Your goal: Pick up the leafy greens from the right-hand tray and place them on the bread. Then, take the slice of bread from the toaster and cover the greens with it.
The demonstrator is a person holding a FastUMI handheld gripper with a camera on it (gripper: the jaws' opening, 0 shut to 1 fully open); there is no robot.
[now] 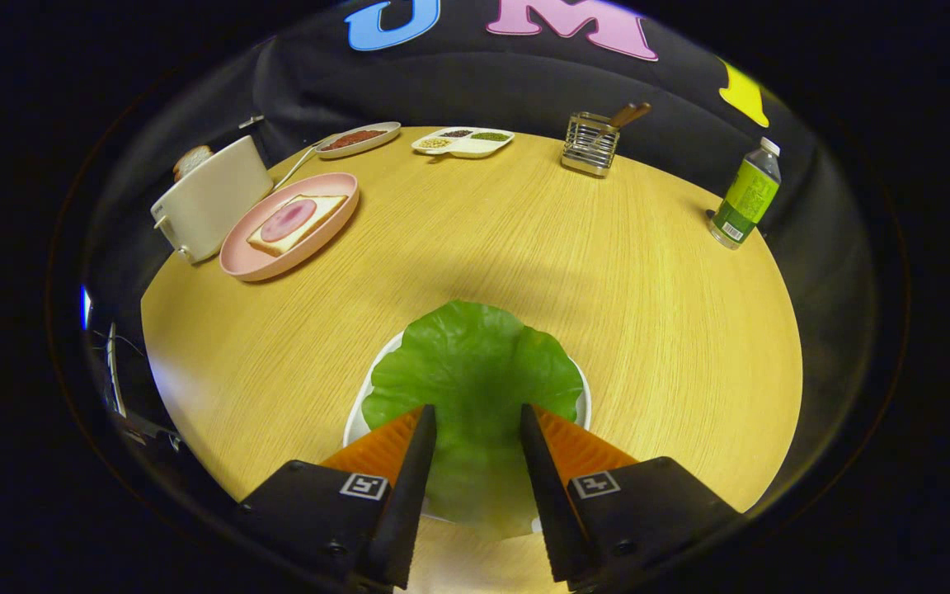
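The table (pixel 524 239) looks like pale wood laminate, fine straight grain, soft sheen. Between the gripper (pixel 475 421) fingers, which stand apart, the leafy greens (pixel 475 371) look plasticky: smooth and a bit glossy. They lie on a glossy white tray (pixel 357 421). Far ahead, to the left, the pink plate (pixel 335 223) has a satin plastic look and the toaster (pixel 211 198) a smooth cream shell. The bread (pixel 298 223) on the plate looks matt. Straight beyond sits a shiny metal wire holder (pixel 589 144) with wooden-looking handles, and off right a clear plastic bottle (pixel 745 202) with a glossy label.
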